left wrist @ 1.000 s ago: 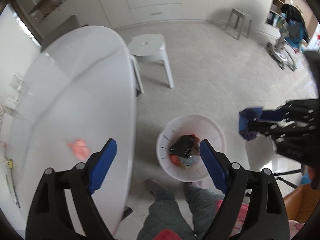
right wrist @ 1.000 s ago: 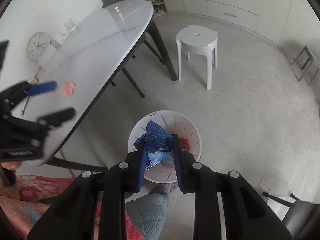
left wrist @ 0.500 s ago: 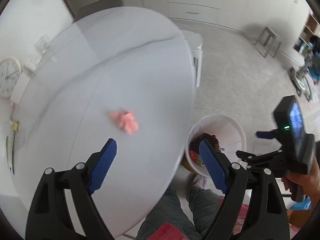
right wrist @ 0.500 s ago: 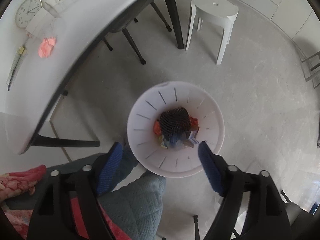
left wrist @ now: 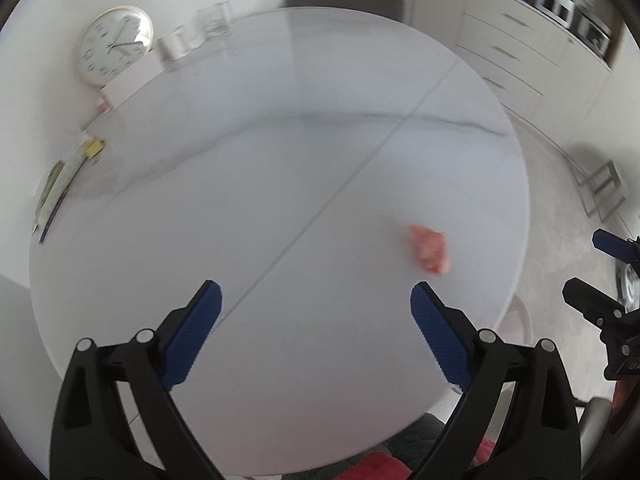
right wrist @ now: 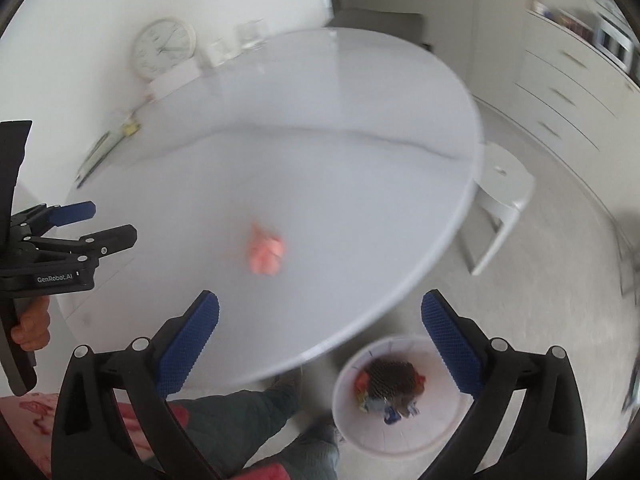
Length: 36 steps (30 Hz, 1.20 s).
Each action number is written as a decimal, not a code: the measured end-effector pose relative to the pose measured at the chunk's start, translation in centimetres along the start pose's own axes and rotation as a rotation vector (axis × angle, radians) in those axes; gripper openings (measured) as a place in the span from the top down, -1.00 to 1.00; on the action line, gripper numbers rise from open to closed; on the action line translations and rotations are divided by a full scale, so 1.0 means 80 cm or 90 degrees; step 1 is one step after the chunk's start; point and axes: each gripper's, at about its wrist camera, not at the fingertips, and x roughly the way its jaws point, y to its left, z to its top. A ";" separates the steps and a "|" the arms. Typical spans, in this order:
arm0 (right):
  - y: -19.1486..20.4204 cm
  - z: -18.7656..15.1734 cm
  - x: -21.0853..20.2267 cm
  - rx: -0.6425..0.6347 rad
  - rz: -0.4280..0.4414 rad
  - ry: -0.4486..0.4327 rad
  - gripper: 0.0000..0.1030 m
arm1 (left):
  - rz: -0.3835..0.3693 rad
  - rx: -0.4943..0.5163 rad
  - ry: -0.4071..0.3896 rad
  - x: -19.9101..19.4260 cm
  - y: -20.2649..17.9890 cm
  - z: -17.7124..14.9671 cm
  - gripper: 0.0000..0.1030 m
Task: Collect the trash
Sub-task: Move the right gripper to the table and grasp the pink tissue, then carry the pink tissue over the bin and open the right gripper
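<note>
A crumpled pink scrap (left wrist: 430,249) lies on the round white table (left wrist: 280,168), toward its right side; it also shows in the right wrist view (right wrist: 266,254). My left gripper (left wrist: 316,312) is open and empty above the table's near part, with the scrap ahead and to its right. My right gripper (right wrist: 320,316) is open and empty above the table's near edge, with the scrap just ahead. The white bin (right wrist: 400,436) on the floor under the table edge holds dark mesh and coloured wrappers.
A clock (left wrist: 116,50), a white box and clear glasses (left wrist: 212,20) stand at the table's far left. Papers and a pen (left wrist: 60,188) lie at its left edge. A white stool (right wrist: 504,200) stands right of the table. Drawers line the far right wall.
My right gripper opened and the blue wrapper dropped into the bin. Both grippers then swung up from the bin toward the table and the pink scrap.
</note>
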 end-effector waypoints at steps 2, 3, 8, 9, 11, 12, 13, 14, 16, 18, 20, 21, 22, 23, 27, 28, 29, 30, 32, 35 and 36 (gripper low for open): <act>0.014 0.012 0.024 -0.019 0.006 0.024 -0.95 | 0.008 -0.020 0.007 0.009 0.018 -0.003 -0.77; 0.021 0.018 0.037 -0.026 0.007 0.036 -0.95 | 0.007 -0.027 0.012 0.013 0.024 -0.005 -0.77; 0.051 0.040 0.092 -0.040 0.006 0.093 -0.95 | -0.016 -0.059 0.047 0.037 0.045 -0.014 -0.77; 0.055 0.043 0.099 -0.042 0.002 0.101 -0.95 | -0.022 -0.063 0.056 0.044 0.049 -0.015 -0.77; 0.063 0.048 0.118 -0.047 -0.006 0.114 -0.95 | -0.030 -0.065 0.066 0.053 0.050 -0.013 -0.77; 0.067 0.050 0.123 -0.049 -0.011 0.120 -0.95 | -0.033 -0.064 0.072 0.060 0.050 -0.013 -0.77; 0.071 0.053 0.132 -0.053 -0.022 0.128 -0.94 | -0.036 -0.061 0.076 0.065 0.050 -0.013 -0.77; 0.075 0.053 0.137 -0.056 -0.025 0.133 -0.92 | -0.038 -0.057 0.082 0.071 0.050 -0.011 -0.77; 0.080 0.055 0.147 -0.057 -0.026 0.145 -0.79 | -0.040 -0.053 0.086 0.076 0.051 -0.012 -0.77; 0.084 0.056 0.156 -0.057 -0.025 0.158 -0.65 | -0.043 -0.051 0.089 0.081 0.054 -0.009 -0.77; 0.088 0.057 0.164 -0.060 -0.026 0.169 -0.43 | -0.044 -0.050 0.091 0.083 0.056 -0.010 -0.77; 0.089 0.057 0.165 -0.061 -0.027 0.172 -0.25 | -0.043 -0.048 0.092 0.085 0.058 -0.010 -0.77; 0.090 0.056 0.167 -0.064 -0.029 0.177 -0.12 | -0.042 -0.047 0.093 0.086 0.059 -0.009 -0.77; 0.090 0.056 0.169 -0.066 -0.029 0.179 -0.06 | -0.042 -0.046 0.094 0.086 0.059 -0.009 -0.77; 0.088 0.055 0.171 -0.064 -0.025 0.186 0.33 | -0.037 -0.044 0.096 0.087 0.057 -0.006 -0.77; 0.087 0.054 0.171 -0.063 -0.024 0.186 0.37 | -0.037 -0.043 0.095 0.087 0.056 -0.006 -0.77; 0.086 0.053 0.170 -0.061 -0.022 0.186 0.38 | -0.037 -0.042 0.094 0.087 0.055 -0.005 -0.77; 0.085 0.052 0.170 -0.059 -0.019 0.186 0.40 | -0.036 -0.039 0.092 0.086 0.054 -0.004 -0.77; 0.082 0.051 0.169 -0.054 -0.015 0.184 0.40 | -0.036 -0.034 0.090 0.085 0.051 -0.002 -0.77; 0.082 0.056 0.167 -0.049 -0.007 0.176 0.41 | -0.036 -0.025 0.084 0.083 0.047 0.001 -0.77; 0.079 0.057 0.164 -0.047 -0.006 0.172 0.41 | -0.037 -0.022 0.081 0.080 0.043 0.001 -0.77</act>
